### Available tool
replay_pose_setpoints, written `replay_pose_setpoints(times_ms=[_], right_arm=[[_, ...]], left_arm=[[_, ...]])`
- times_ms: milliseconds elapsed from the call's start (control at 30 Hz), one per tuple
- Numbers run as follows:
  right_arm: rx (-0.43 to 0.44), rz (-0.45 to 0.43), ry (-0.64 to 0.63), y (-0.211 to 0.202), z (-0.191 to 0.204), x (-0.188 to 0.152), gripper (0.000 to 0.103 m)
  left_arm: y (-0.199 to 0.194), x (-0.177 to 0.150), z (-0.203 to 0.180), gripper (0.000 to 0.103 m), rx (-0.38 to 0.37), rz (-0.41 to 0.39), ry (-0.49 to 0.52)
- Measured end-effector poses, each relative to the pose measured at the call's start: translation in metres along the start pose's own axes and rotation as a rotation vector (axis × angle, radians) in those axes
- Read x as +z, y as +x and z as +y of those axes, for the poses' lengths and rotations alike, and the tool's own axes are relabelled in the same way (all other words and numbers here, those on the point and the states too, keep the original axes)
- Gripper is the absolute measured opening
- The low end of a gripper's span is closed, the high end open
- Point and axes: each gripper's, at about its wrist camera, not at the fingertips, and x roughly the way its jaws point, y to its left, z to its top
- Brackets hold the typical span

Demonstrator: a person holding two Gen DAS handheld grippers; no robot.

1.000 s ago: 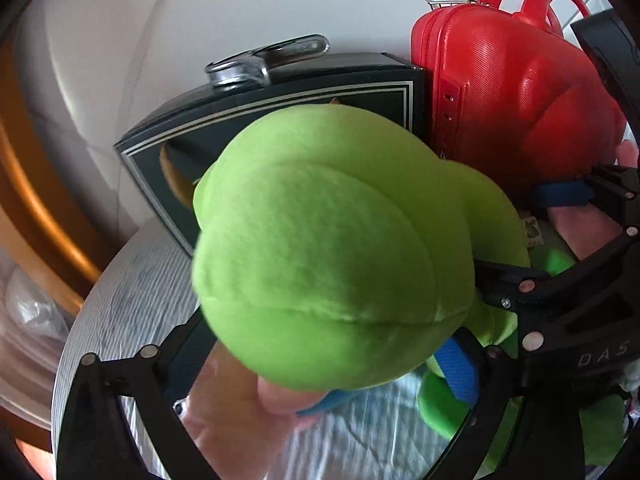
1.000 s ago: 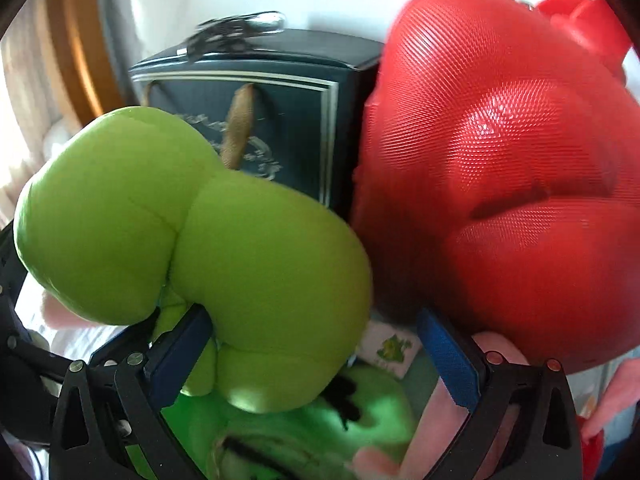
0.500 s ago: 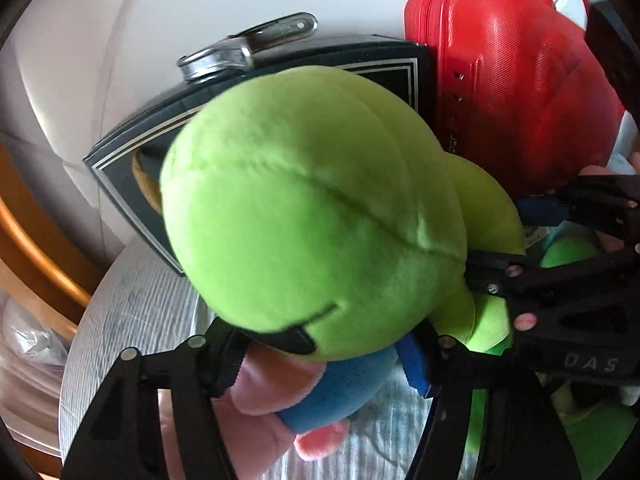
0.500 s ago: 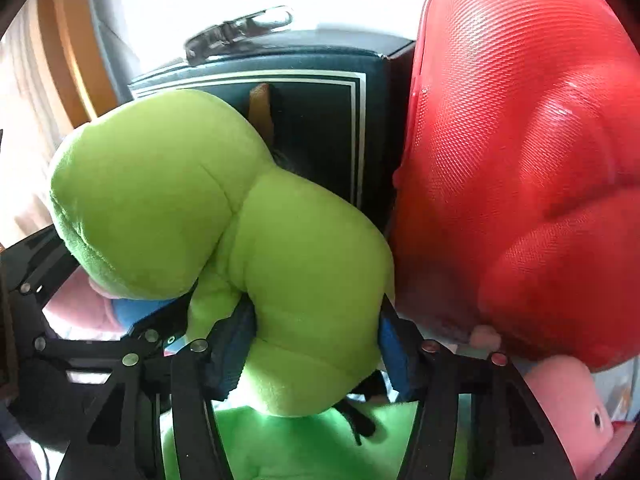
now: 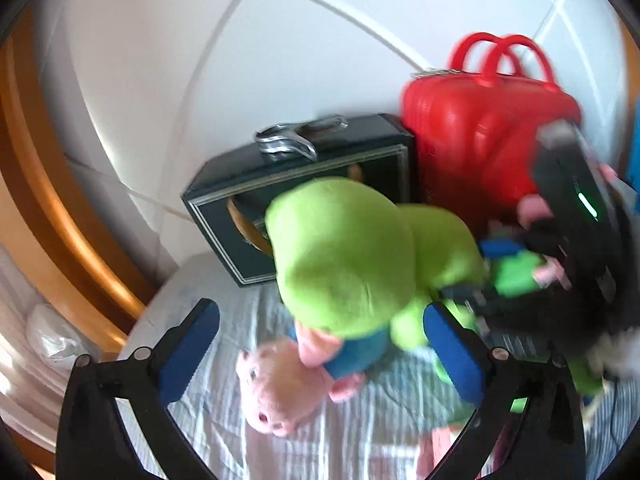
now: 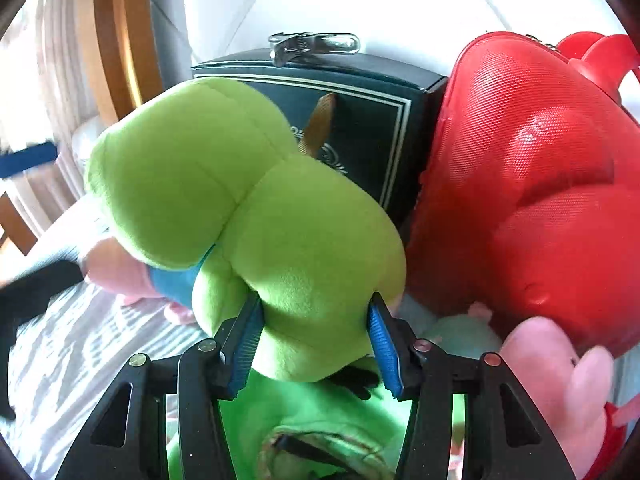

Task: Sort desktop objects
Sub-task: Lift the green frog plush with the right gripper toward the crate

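Observation:
A lime-green plush toy (image 6: 240, 184) leans in front of a dark box (image 6: 372, 120). My right gripper (image 6: 316, 340) grips its lower lobe, both blue pads pressed into the fabric, jaws still closing. In the left wrist view the same green plush (image 5: 348, 252) sits just beyond my left gripper (image 5: 320, 312), whose jaws are opening wide; its pads (image 5: 192, 344) touch nothing. A pink pig plush in blue (image 5: 280, 384) lies on the striped cloth under the green one. The right gripper's black body (image 5: 568, 216) shows blurred at the right.
A red hard case (image 6: 540, 184) stands right of the dark box with a metal clasp (image 6: 312, 46) on top. Another bright green plush (image 6: 320, 420) and a pink pig in red (image 6: 560, 368) lie below. A wooden frame (image 5: 60, 216) curves at the left.
My left gripper closed on the green plush, then let go, pulled back and rose. The right gripper shut on the plush's lower part and keeps hold.

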Motion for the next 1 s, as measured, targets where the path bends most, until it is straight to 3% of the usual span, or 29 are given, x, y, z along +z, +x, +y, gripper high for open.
replay_pose_setpoints(times_ms=[100,167,200,267,333,467,567,633,767,1000], right_arm=[[0.003,0.007,0.003,0.0,0.003,-0.003,0.05],[0.011,0.013,0.043,-0.001,-0.003,-0.003,0.05],[0.016,0.018,0.073,-0.001,-0.008,-0.003,0.054],[0.035,0.047,0.169,0.002,-0.021,-0.004,0.072],[0.036,0.066,0.185,0.009,-0.021,-0.001,0.097],[-0.037,0.131,0.24,0.04,-0.021,0.006,0.102],[-0.028,0.132,0.292,0.061,-0.029,0.012,0.102],[-0.035,0.109,0.24,0.065,-0.023,0.019,0.063],[-0.092,0.009,0.152,0.043,-0.004,0.016,0.06],[-0.103,-0.157,0.102,-0.029,0.012,0.019,0.059]], left_arm=[[0.048,0.004,-0.007,0.102,0.01,0.105,0.046],[0.07,0.007,-0.012,0.088,-0.016,0.16,0.045],[0.076,0.006,-0.012,0.088,-0.011,0.161,0.044],[0.079,0.007,-0.01,0.088,-0.022,0.14,0.022],[0.08,0.011,-0.006,0.088,-0.035,0.125,0.012],[0.087,0.017,-0.002,0.089,-0.036,0.119,0.053],[0.094,0.021,-0.001,0.088,-0.055,0.115,0.063],[0.096,0.02,-0.003,0.083,-0.066,0.093,0.077],[0.078,0.014,0.001,0.074,-0.06,0.035,0.055],[0.001,0.021,0.01,0.073,-0.049,-0.104,0.01]])
